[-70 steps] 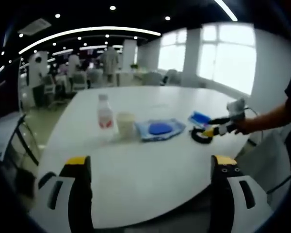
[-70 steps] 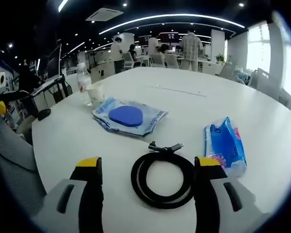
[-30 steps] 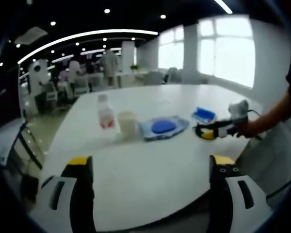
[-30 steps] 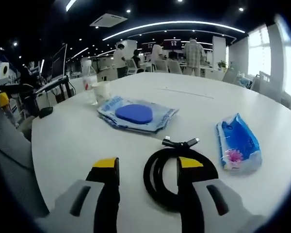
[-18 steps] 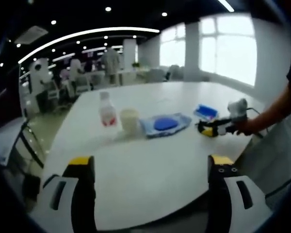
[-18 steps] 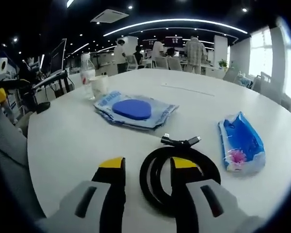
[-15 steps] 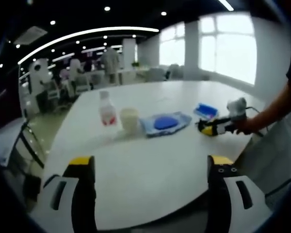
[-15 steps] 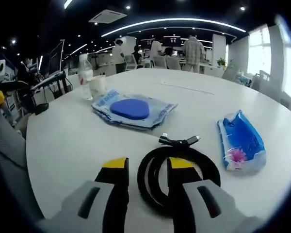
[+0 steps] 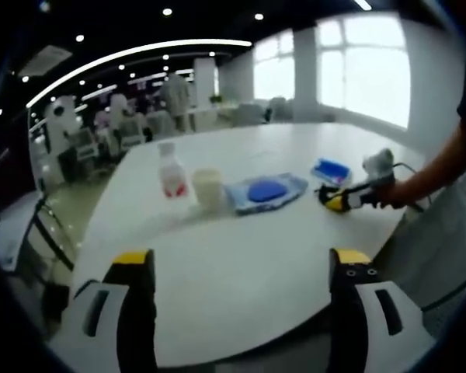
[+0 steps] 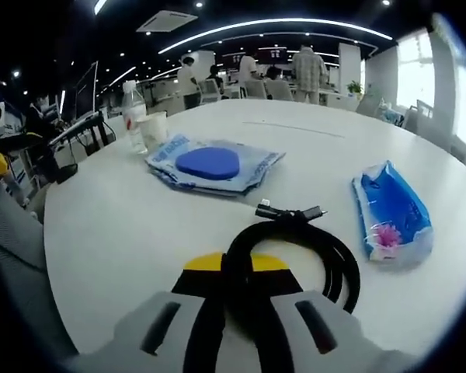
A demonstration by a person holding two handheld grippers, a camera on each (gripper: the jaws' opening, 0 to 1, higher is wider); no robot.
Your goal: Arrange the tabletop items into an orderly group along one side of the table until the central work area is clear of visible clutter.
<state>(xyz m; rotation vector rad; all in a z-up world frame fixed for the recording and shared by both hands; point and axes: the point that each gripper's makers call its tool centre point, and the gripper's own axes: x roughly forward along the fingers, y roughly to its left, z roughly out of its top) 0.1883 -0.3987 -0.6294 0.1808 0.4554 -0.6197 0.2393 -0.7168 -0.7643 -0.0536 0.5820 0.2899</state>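
The right tongs [image 10: 234,264], parted a moment ago, now clench the near side of the coiled black cable [image 10: 293,252] on the white bench [image 10: 124,225]. So the cable looks ready to carry aside; the left tongs [image 9: 237,264] hang released.

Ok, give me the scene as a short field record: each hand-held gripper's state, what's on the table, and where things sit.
right hand-held gripper: shut on the black cable
left hand-held gripper: open, holding nothing, low over the near table edge
bottle and cup: side by side
blue pouch: flat, beside the cup
tissue pack: flat, apart from the cable
background: people among desks, blurred
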